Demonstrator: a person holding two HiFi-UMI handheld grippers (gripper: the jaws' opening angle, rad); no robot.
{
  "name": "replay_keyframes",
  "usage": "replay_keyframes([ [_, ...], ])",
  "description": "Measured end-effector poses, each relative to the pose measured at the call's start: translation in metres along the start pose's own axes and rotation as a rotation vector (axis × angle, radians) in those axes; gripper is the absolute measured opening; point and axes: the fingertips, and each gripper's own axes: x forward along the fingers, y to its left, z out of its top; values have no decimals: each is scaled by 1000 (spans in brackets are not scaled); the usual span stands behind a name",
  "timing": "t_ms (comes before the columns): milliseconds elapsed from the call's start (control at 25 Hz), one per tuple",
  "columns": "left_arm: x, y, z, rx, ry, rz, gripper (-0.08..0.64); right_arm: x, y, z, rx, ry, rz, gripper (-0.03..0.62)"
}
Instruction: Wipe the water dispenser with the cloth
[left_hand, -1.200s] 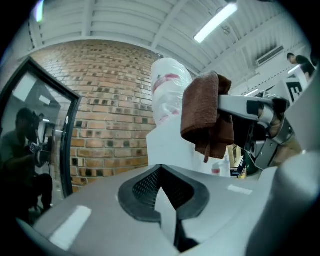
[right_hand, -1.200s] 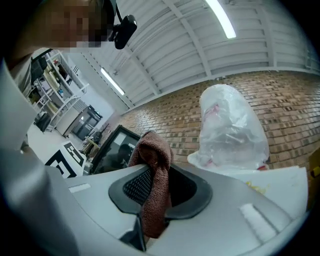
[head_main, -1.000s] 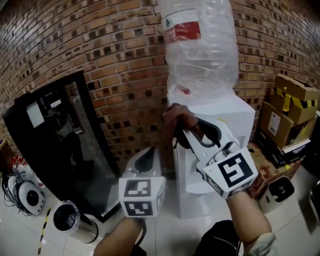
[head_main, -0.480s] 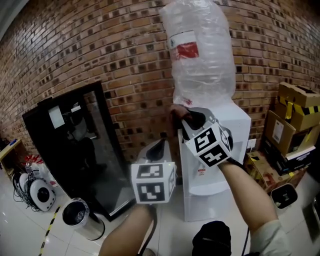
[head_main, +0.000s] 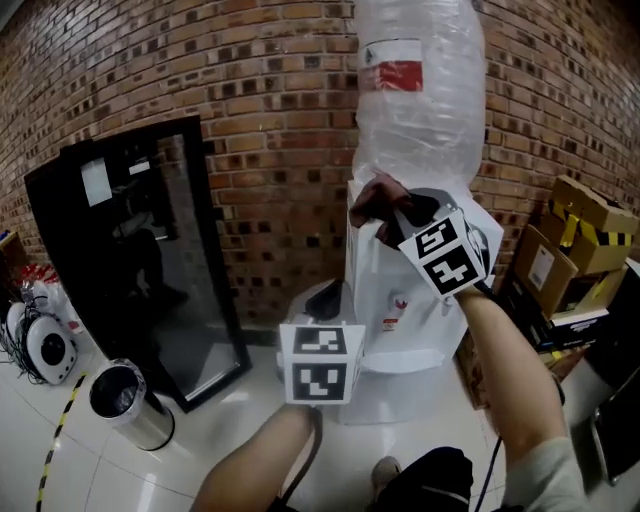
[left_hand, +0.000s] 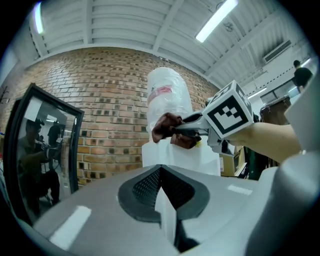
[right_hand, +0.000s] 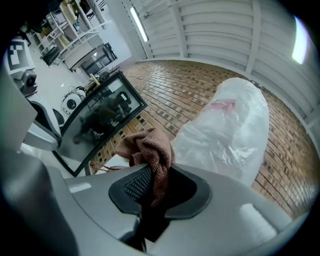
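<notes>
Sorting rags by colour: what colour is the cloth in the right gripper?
The cloth is reddish brown, clearest in the right gripper view.

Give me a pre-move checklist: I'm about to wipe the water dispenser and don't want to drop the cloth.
1. Is the cloth pinched in the right gripper? Ok.
2. Is the cloth pressing on the top of the water dispenser? Cannot tell.
3. Is the left gripper clear of the top? Ok: it is shut, empty and low in front.
4. Is the bottle upright on the dispenser? Ok.
</notes>
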Motion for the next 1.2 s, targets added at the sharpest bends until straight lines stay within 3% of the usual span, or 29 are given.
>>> replay_keyframes([
  [240, 4, -33, -9, -3, 3, -46, 0, -17, -38, -32, -1, 80, -71, 89],
  [640, 34, -103, -28, 13, 40, -125, 0, -51, -115, -107, 88, 147, -174, 87],
  [1040, 56, -152, -22, 35, 39, -198, 0, -73, -149, -158, 237, 155, -240, 86],
  [1200, 57, -160, -18, 42, 37, -199, 0, -74, -151, -162, 242, 165, -243, 86],
])
